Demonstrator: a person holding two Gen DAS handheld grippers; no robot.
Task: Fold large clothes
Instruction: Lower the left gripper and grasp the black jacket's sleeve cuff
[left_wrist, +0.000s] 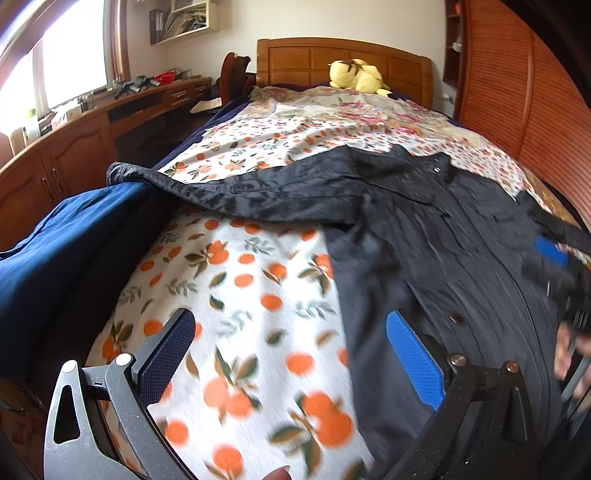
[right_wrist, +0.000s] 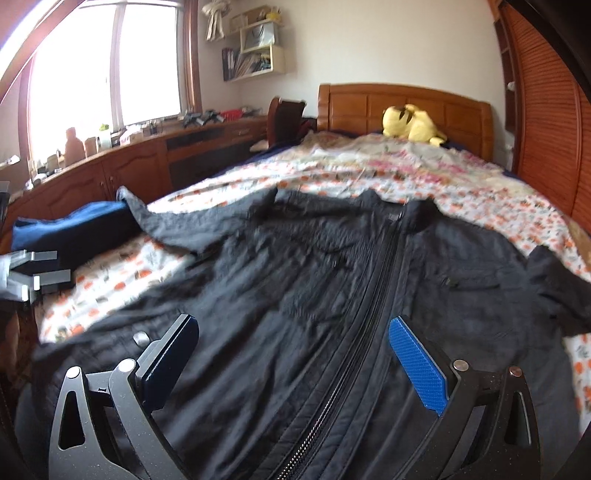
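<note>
A large black zip-up jacket (right_wrist: 332, 266) lies spread face up on the bed, zipper running down its middle, one sleeve stretched out to the left. It also shows in the left wrist view (left_wrist: 424, 236). My left gripper (left_wrist: 291, 354) is open and empty, hovering over the orange-print sheet (left_wrist: 240, 295) at the jacket's left edge. My right gripper (right_wrist: 295, 358) is open and empty above the jacket's lower front, straddling the zipper. The right gripper's blue pad also shows blurred at the right edge of the left wrist view (left_wrist: 550, 251).
A folded dark blue garment (left_wrist: 55, 251) lies at the bed's left edge, under the sleeve end. A yellow plush toy (right_wrist: 410, 123) sits by the wooden headboard (right_wrist: 369, 107). A wooden desk and cabinets (right_wrist: 129, 166) run along the left; a slatted wardrobe (right_wrist: 546, 129) stands right.
</note>
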